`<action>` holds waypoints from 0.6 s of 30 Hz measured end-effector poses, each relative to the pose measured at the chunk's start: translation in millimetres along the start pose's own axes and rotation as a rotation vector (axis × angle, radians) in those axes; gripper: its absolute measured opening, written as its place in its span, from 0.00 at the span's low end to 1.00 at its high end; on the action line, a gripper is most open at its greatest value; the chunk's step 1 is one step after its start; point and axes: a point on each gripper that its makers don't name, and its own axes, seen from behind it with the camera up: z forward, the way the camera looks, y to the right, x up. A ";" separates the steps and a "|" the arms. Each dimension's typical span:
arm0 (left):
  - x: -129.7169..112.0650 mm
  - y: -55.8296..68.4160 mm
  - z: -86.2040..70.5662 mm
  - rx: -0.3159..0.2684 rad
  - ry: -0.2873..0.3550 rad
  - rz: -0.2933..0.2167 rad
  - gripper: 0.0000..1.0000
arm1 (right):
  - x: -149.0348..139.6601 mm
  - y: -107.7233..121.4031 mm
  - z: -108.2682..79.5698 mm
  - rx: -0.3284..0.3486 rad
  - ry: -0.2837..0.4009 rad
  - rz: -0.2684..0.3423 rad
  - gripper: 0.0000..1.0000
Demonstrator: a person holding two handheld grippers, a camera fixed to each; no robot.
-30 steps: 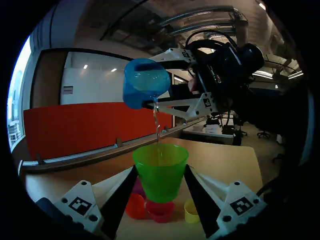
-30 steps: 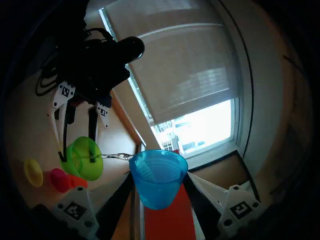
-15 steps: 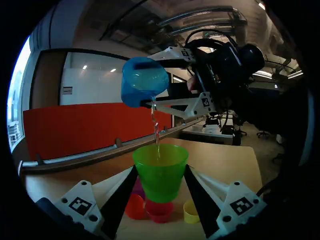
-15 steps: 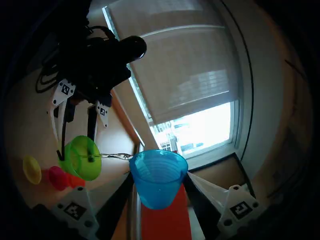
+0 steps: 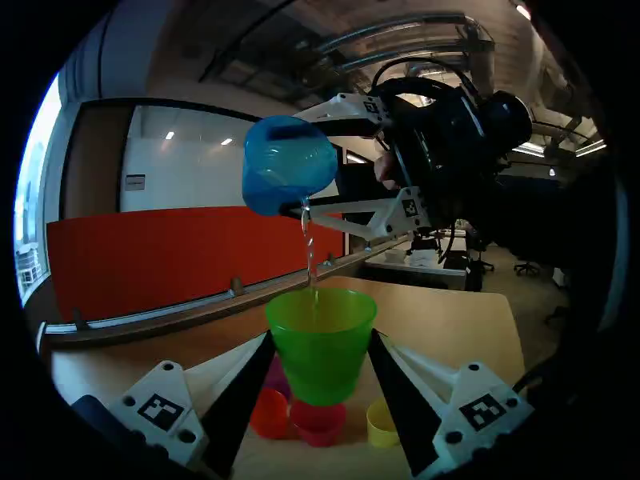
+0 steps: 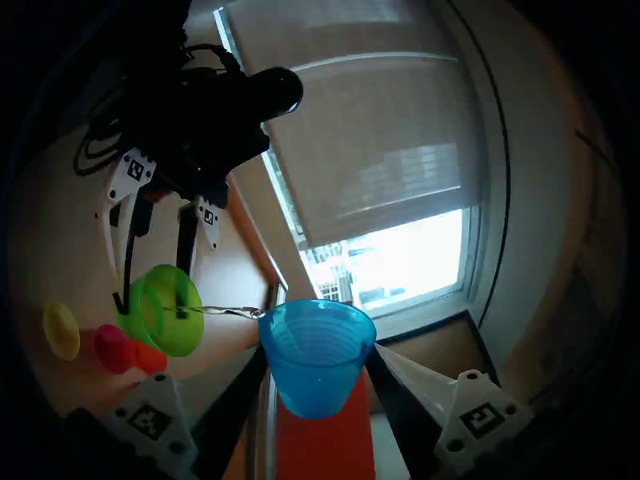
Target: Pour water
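Note:
My left gripper (image 5: pixel 322 364) is shut on a green cup (image 5: pixel 321 342), held upright above the wooden table (image 5: pixel 448 324). Above it the right gripper (image 5: pixel 308 166) holds a blue cup (image 5: pixel 286 165) tipped over, and a thin stream of water (image 5: pixel 309 250) falls from its rim into the green cup. In the right gripper view the right gripper (image 6: pixel 318 376) is shut on the blue cup (image 6: pixel 317 366), and the water stream (image 6: pixel 230 311) runs toward the green cup (image 6: pixel 162 310) held by the left gripper (image 6: pixel 152 300).
Small orange (image 5: pixel 270 413), red (image 5: pixel 318 422) and yellow (image 5: pixel 382 423) cups sit on the table below the green cup. A red partition (image 5: pixel 168 252) and a rail run along the table's far edge. A bright window with a blind (image 6: pixel 384 208) is beside the table.
The blue cup has tipped slightly further and water keeps pouring. In the right gripper view the scene has shifted slightly as the right gripper rotates. The green cup stays in place.

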 end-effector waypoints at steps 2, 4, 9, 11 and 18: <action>0.6 0.0 -0.2 0.001 0.000 0.002 0.83 | 0.5 0.5 -0.4 -0.002 0.001 -0.004 0.88; 0.9 -0.1 -0.3 0.002 0.000 0.004 0.83 | 0.6 0.6 -0.7 -0.002 0.001 -0.007 0.88; 1.6 0.2 -0.7 0.005 0.001 0.004 0.83 | 1.4 1.1 -1.9 -0.003 0.001 -0.017 0.88; 1.8 0.4 -0.9 0.006 0.002 0.003 0.82 | 1.8 1.3 -2.2 -0.004 0.002 -0.022 0.88; 3.1 1.5 -1.0 0.005 0.003 0.005 0.82 | 2.3 3.0 -3.6 -0.009 0.000 -0.039 0.88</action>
